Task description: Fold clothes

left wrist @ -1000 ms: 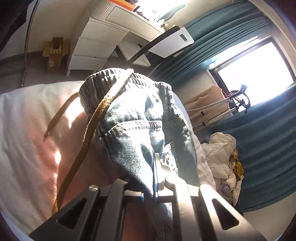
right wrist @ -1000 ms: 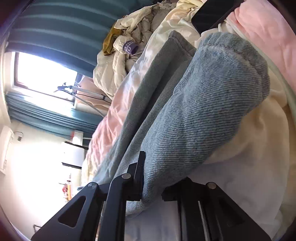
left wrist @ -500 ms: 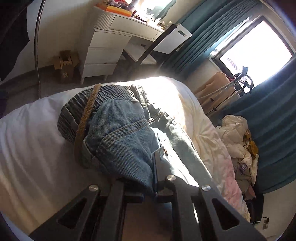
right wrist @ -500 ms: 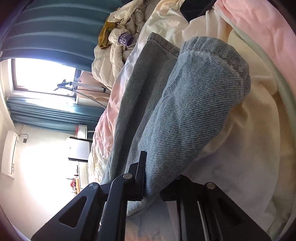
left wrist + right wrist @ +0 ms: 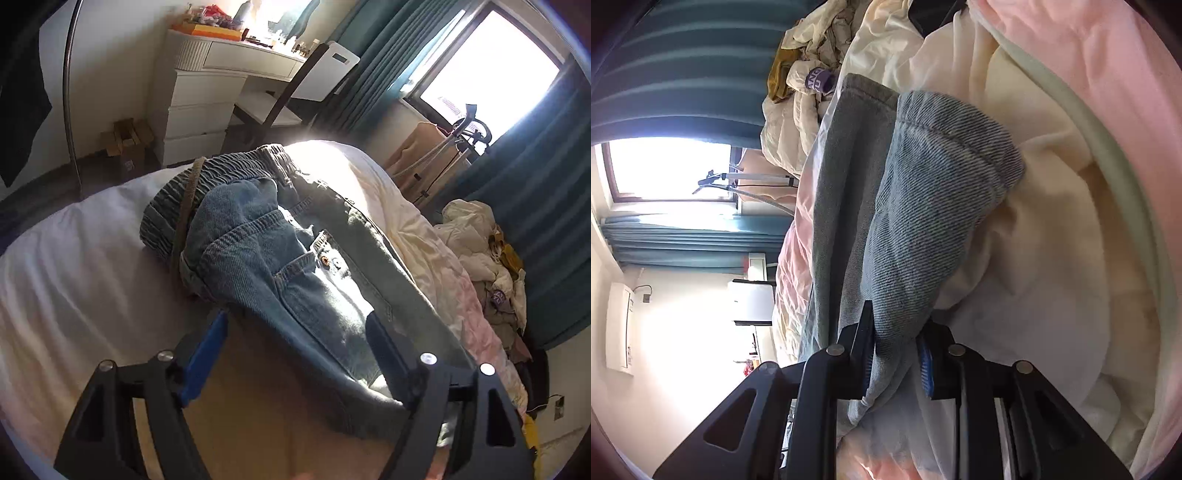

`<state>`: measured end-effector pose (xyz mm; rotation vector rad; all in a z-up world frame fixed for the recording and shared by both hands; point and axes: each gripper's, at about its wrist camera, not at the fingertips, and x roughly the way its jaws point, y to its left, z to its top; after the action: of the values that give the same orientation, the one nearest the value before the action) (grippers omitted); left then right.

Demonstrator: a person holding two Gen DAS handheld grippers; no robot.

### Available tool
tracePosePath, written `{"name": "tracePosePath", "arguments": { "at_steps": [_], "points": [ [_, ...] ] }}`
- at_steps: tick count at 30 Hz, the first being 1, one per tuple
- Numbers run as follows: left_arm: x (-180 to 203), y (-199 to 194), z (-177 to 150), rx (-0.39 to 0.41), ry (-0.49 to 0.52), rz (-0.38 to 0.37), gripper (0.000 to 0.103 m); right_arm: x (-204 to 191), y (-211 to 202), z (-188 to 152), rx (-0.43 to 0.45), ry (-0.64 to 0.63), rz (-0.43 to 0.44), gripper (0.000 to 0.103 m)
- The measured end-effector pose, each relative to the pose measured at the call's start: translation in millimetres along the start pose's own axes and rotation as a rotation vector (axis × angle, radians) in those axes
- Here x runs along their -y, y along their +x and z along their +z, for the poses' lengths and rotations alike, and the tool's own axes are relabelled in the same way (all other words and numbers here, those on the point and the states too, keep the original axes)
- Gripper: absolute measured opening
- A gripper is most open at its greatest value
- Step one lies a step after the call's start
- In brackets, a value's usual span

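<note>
A bedroom: a bed [image 5: 66,280] with white and cream bedding fills both views, with a white dresser [image 5: 199,99] past its far end, teal curtains [image 5: 535,206] by a bright window, and a heap of clothes [image 5: 480,251] on the floor between bed and curtains.

The jeans [image 5: 280,266] lie lengthwise on the bed, their elastic waistband toward the dresser and a brown drawstring [image 5: 186,206] hanging across it. The denim appears doubled along its length, one half on the other, with a pocket and rivet facing up. At the end away from the dresser, the right wrist view shows the legs side by side, one hem lifted off the bedding. Judged from this, a lengthwise fold is roughly made, while the crosswise folds that would make a compact bundle are not; the cloth is still bunched near the waistband.

The left tool [image 5: 295,332] stands wide, its fingers straddling the denim below the waistband; it may touch the cloth but grips nothing. The right tool [image 5: 897,350] is narrow, pinching the edge of one jeans leg between its blue pads [image 5: 925,365], the leg rising from it toward the hem.
</note>
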<state>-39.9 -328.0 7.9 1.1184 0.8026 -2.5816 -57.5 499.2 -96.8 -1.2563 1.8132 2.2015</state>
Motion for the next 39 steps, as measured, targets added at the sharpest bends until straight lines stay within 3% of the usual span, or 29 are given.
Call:
{"name": "tracePosePath", "arguments": {
  "at_steps": [5, 8, 16, 21, 26, 33, 39],
  "points": [
    [35.4, -19.1, -12.5, 0.028, 0.124, -0.030, 0.079, -3.6, -16.9, 4.8, 0.051, -0.011, 0.053, 0.021],
    [68.5, -18.9, -17.4, 0.021, 0.185, -0.088, 0.079, -13.2, -22.9, 8.7, 0.089, -0.073, 0.023, 0.026],
    [176.2, 8.2, -40.9, -0.022, 0.325, -0.198, 0.079, 16.0, -19.3, 22.3, 0.073, 0.033, 0.012, 0.029],
    [227.8, 29.1, -65.7, -0.029, 0.379, -0.233, 0.079, 4.4, -18.8, 29.0, 0.132, -0.035, 0.049, 0.031],
    [250.1, 63.3, -100.7, -0.080, 0.398, -0.257, 0.079, -25.0, -16.5, 31.8, 0.179, -0.182, 0.085, 0.031],
    [250.1, 106.8, -126.4, -0.156, 0.414, -0.243, 0.079, -42.6, -13.5, 27.3, 0.221, -0.292, 0.033, 0.031],
    [245.3, 126.3, -133.8, -0.184, 0.391, -0.247, 0.079, -21.7, -20.5, 38.9, 0.300, -0.206, -0.028, 0.031]
  ]
}}
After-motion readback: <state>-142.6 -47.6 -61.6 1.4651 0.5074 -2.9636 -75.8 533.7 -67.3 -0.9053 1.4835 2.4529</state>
